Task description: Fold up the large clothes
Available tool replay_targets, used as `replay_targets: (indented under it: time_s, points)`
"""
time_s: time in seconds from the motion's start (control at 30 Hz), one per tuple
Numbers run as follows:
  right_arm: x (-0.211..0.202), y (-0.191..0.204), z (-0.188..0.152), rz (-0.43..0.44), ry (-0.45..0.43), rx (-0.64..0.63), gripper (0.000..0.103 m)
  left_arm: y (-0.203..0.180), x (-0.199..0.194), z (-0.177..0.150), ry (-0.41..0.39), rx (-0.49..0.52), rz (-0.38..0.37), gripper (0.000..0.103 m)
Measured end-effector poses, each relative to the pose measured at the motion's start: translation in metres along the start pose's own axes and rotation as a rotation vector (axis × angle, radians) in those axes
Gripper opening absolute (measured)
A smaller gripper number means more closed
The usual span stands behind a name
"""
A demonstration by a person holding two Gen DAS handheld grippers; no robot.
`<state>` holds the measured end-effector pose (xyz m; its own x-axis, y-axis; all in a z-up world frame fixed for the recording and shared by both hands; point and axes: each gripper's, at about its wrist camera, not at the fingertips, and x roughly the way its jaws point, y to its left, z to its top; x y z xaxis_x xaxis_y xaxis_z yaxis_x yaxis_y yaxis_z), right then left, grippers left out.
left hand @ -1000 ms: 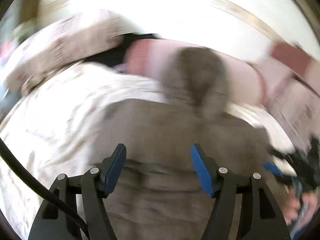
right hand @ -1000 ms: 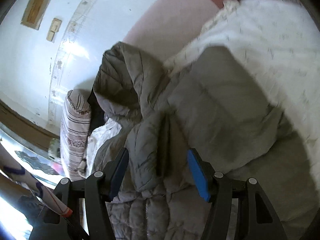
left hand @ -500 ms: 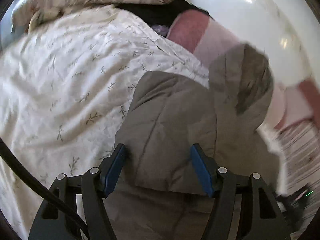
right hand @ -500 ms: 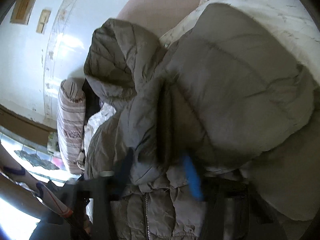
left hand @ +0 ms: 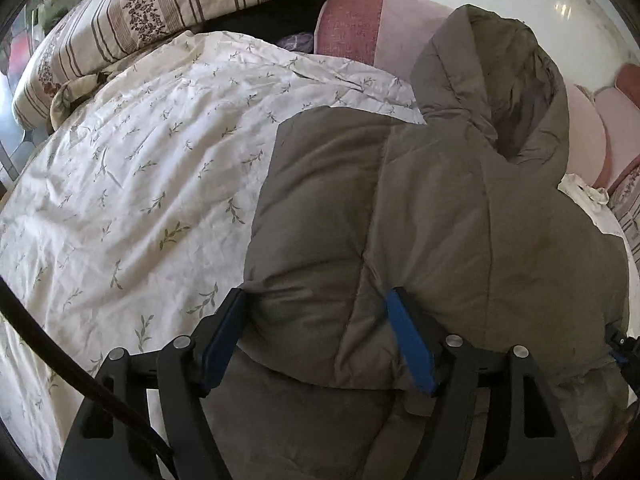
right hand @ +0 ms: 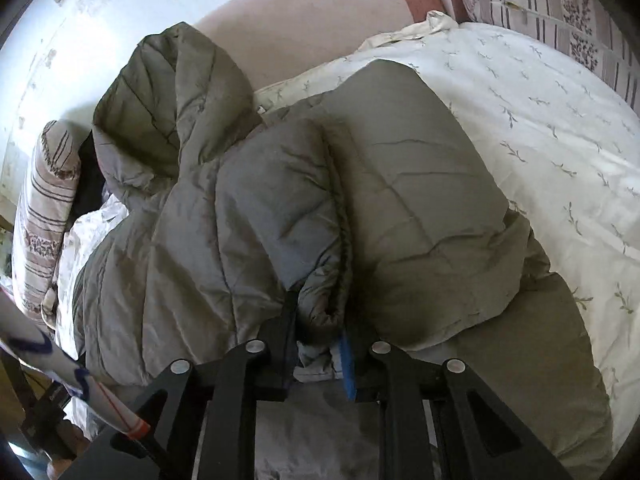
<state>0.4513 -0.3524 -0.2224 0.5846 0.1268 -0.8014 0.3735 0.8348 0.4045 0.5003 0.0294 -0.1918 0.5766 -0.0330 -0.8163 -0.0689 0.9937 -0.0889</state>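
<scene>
A grey-brown padded jacket (left hand: 440,220) with a hood (left hand: 492,80) lies on a white leaf-print duvet (left hand: 140,160). One side is folded over its middle. My left gripper (left hand: 316,312) sits low over the near end of that fold. Its jaws are opening and the puffy fabric lies between the blue pads (left hand: 408,344) without being squeezed. In the right wrist view the jacket (right hand: 420,200) fills the centre and the hood (right hand: 168,92) lies at upper left. My right gripper (right hand: 318,320) is closing, its pads pinching a bunched edge of the jacket.
A striped floral pillow (left hand: 140,12) lies at the far left of the bed, and a pink headboard (left hand: 360,24) stands against the white wall. Another striped pillow (right hand: 40,208) lies left of the hood. A white thing with blue and red marks (right hand: 80,376) crosses the lower left.
My left gripper has come down and forward onto the jacket, and the folded part now lies between its pads. My right gripper has gone from wide open to clamped on the jacket's edge.
</scene>
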Motion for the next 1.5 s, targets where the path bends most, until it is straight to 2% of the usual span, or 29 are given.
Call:
replay_targets:
  time_s: [0.1, 0.17, 0.23, 0.3, 0.37, 0.43, 0.57, 0.63, 0.73, 1.4, 1.5]
  points:
    - [-0.003, -0.002, 0.001, 0.021, -0.002, 0.019, 0.025, 0.005, -0.005, 0.002, -0.006, -0.023, -0.013, 0.072]
    - [-0.014, -0.009, 0.001, 0.031, -0.017, 0.052, 0.03, 0.008, -0.015, 0.004, -0.042, -0.04, -0.026, 0.072]
    - [-0.033, -0.009, 0.0, 0.012, -0.095, 0.06, 0.032, 0.007, -0.033, 0.007, -0.118, -0.046, -0.04, 0.072]
    - [-0.053, -0.007, 0.001, -0.044, -0.197, 0.027, 0.033, 0.002, -0.045, 0.008, -0.182, -0.032, -0.042, 0.072]
    - [-0.064, -0.002, 0.002, -0.04, -0.271, -0.001, 0.033, -0.007, -0.049, 0.006, -0.208, -0.005, -0.051, 0.072]
    - [-0.066, 0.006, 0.0, -0.01, -0.288, -0.044, 0.033, -0.019, -0.046, 0.004, -0.2, 0.034, -0.064, 0.072]
    - [-0.05, 0.024, -0.007, 0.022, -0.248, -0.126, 0.033, -0.037, -0.028, -0.004, -0.143, 0.087, -0.044, 0.072]
    - [-0.034, 0.024, -0.006, -0.009, -0.188, -0.132, 0.033, -0.041, -0.018, -0.007, -0.104, 0.102, -0.022, 0.072]
    - [-0.012, 0.018, -0.007, -0.034, -0.117, -0.114, 0.032, -0.041, -0.014, -0.01, -0.098, 0.106, -0.011, 0.077]
    - [-0.014, 0.018, -0.009, -0.036, -0.104, -0.138, 0.033, -0.041, -0.012, -0.011, -0.105, 0.111, 0.008, 0.081]
    - [-0.025, 0.02, -0.009, -0.035, -0.132, -0.137, 0.034, -0.04, -0.027, -0.01, -0.155, 0.095, -0.002, 0.081]
